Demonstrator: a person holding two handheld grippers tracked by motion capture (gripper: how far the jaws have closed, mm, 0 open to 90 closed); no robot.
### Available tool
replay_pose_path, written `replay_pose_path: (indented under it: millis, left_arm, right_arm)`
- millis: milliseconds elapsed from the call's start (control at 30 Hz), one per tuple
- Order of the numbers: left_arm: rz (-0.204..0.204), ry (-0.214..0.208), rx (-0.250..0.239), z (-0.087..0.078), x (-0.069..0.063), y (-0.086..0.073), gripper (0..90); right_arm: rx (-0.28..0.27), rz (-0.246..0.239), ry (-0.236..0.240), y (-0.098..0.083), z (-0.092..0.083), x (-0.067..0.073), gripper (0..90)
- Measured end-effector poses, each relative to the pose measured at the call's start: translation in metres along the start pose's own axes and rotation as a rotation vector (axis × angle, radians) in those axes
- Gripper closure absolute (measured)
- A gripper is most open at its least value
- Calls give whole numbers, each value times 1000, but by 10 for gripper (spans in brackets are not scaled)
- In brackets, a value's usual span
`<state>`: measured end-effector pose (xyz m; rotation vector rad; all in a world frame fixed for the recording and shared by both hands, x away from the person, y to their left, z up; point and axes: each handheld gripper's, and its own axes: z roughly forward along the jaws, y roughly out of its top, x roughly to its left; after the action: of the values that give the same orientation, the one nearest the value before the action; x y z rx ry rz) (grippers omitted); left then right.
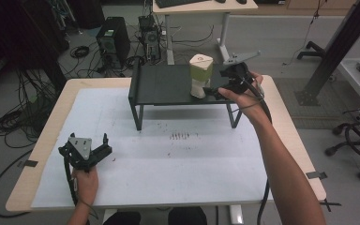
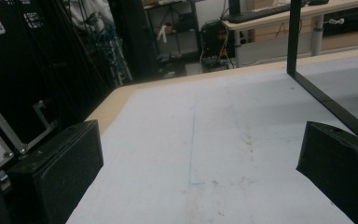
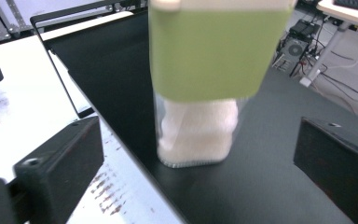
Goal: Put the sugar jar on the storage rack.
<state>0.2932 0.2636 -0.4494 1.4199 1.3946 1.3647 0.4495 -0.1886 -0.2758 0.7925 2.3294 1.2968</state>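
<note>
The pack stands upright on the black shelf, toward its right end. It is a tall clear container with a white filling in its lower part, a green band around its upper part and a white top. The shelf is a low stand on thin black legs, set at the far side of the counter, which is covered by a pale sheet with small dark specks near its middle.

The right tongs are at the right end of the shelf, just beside the pack, held in the person's right hand. In the right gripper view the pack rises between the two black jaws, which stand spread wide to either side of it and do not press on it; a clear gap shows on each side. The pack's base rests on the shelf near its front edge.

The left tongs are low at the near left of the counter, well apart from the shelf, held in the left hand. Their jaws are spread too, with nothing between them; in the left gripper view only the bare sheet lies between them, and a shelf leg shows at the right.
</note>
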Motion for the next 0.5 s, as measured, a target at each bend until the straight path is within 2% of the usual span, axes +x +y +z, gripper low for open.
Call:
replay_pose_path:
  millis: [500]
  left_arm:
    - [-15,-1,0,-1,2,0,2]
  right_arm:
    - [-9,-27,-29,-27,-33,27,8]
